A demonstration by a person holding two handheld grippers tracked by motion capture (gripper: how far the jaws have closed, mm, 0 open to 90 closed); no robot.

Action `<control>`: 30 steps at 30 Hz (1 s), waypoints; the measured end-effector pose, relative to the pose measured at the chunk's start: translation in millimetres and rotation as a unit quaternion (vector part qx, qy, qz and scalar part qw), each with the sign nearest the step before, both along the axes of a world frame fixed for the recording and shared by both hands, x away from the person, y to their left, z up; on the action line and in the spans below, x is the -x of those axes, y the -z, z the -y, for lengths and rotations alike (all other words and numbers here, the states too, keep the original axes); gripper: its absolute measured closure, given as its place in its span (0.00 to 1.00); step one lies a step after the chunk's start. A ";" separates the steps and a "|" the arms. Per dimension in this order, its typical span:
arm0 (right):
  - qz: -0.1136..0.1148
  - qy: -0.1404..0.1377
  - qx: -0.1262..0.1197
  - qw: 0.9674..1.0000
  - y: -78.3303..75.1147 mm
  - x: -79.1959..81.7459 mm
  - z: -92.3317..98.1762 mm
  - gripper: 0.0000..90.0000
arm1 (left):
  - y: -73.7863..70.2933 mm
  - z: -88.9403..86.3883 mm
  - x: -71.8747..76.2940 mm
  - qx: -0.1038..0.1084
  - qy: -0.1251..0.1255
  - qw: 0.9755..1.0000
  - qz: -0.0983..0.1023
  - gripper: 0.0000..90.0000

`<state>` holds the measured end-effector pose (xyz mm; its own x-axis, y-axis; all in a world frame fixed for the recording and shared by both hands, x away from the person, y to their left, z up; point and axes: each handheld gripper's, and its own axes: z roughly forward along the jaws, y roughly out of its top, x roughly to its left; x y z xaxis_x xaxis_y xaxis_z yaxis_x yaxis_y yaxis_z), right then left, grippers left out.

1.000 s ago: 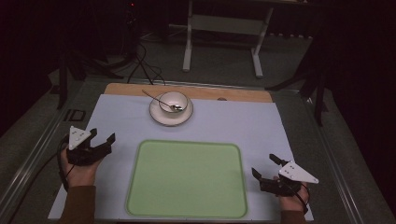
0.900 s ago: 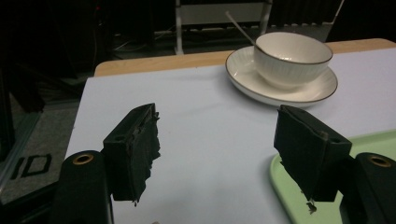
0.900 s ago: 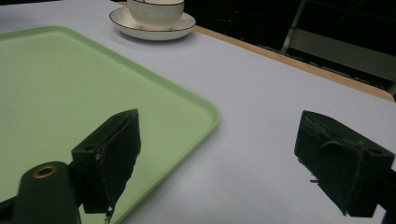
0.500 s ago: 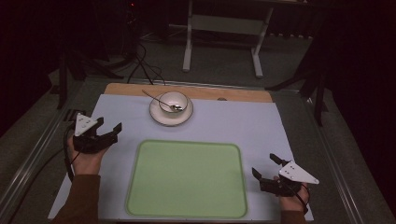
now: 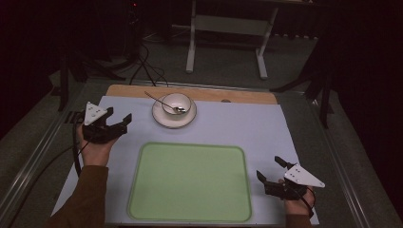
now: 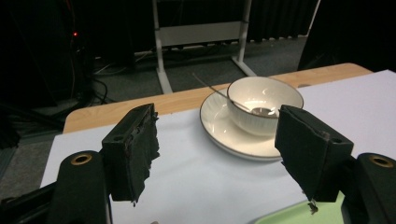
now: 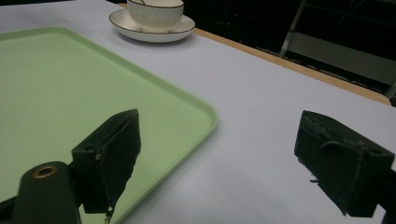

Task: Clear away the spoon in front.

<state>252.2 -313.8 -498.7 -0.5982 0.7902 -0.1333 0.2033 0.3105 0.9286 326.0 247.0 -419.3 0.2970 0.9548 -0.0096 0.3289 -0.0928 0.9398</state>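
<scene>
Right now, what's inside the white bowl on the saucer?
A metal spoon lies in the bowl, its scoop end at the bottom and its handle leaning out over the rim. No food shows around it. The near wall hides part of the bottom, and the bowl covers the middle of the saucer.

The table [image 5: 237,123] carried a pale mat with a strip of bare wood showing along its far edge. A green tray [image 5: 190,183] lay flat on the near middle of the mat. Farther back, left of centre and well apart from the tray, sat a saucer [image 5: 174,116] bearing a bowl [image 5: 177,103] with a spoon [image 5: 164,102] in it.
</scene>
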 end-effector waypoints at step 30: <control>-0.001 -0.006 0.004 1.000 0.5 -0.5 -0.7 0.16 | -1.9 21.2 -56.8 -0.018 -0.007 1.000 -0.022 0.29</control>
